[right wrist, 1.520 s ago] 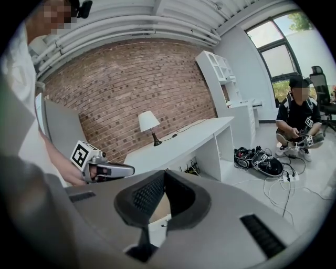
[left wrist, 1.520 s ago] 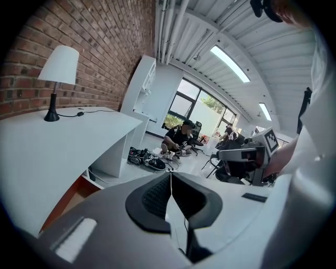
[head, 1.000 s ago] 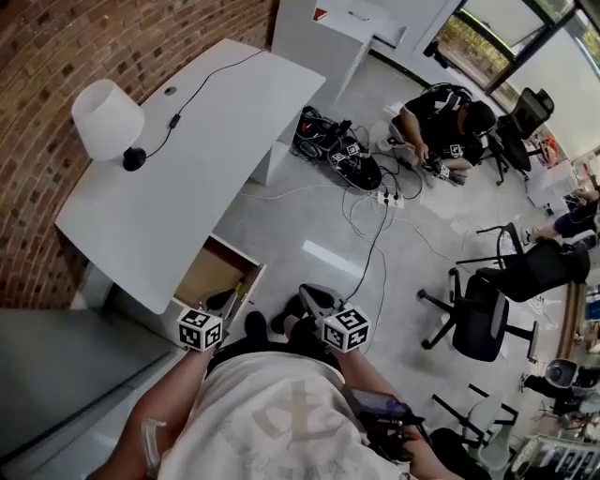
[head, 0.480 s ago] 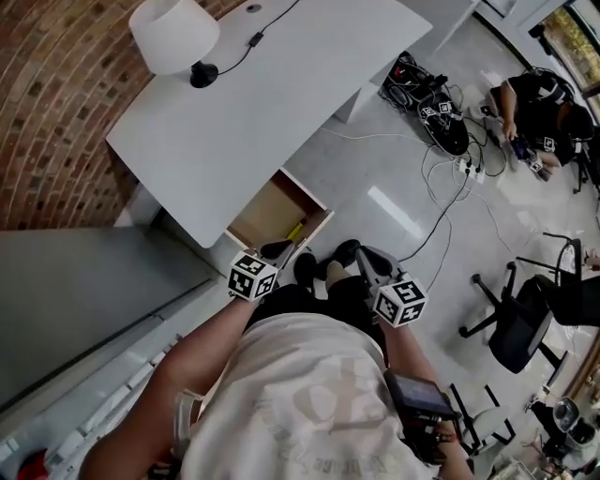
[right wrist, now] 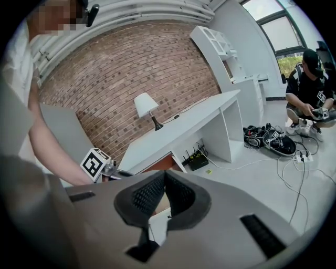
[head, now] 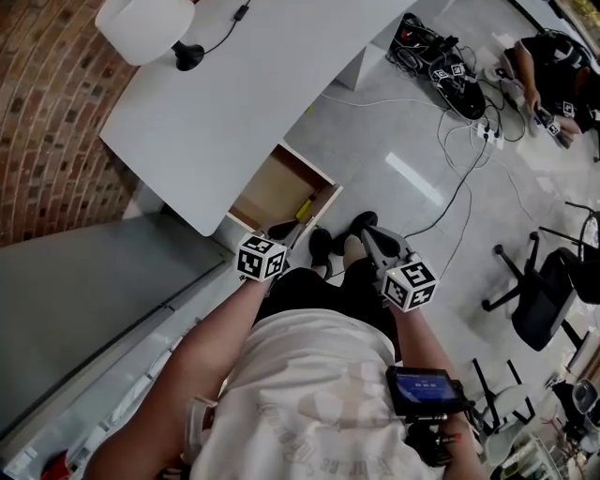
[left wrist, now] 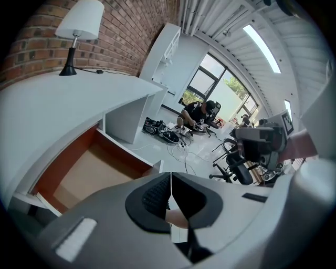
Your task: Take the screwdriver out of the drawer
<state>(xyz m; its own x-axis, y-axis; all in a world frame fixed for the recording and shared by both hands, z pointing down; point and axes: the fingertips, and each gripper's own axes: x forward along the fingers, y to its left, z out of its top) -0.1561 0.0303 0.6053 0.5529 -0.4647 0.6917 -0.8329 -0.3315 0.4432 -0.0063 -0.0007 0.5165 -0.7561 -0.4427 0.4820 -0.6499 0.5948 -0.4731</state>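
You have brought both grippers lower and closer to the open drawer than a second ago. The left gripper and the right gripper both have their fingers shut on nothing. The yellow screwdriver lies in the drawer just beyond your left fingers, below the desk.

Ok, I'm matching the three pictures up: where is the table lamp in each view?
Head view: lamp at top left, cut by the edge.
Left gripper view: lamp upper left.
Right gripper view: lamp just left of centre, against the brick wall.
Shared landmark: the white desk under it.
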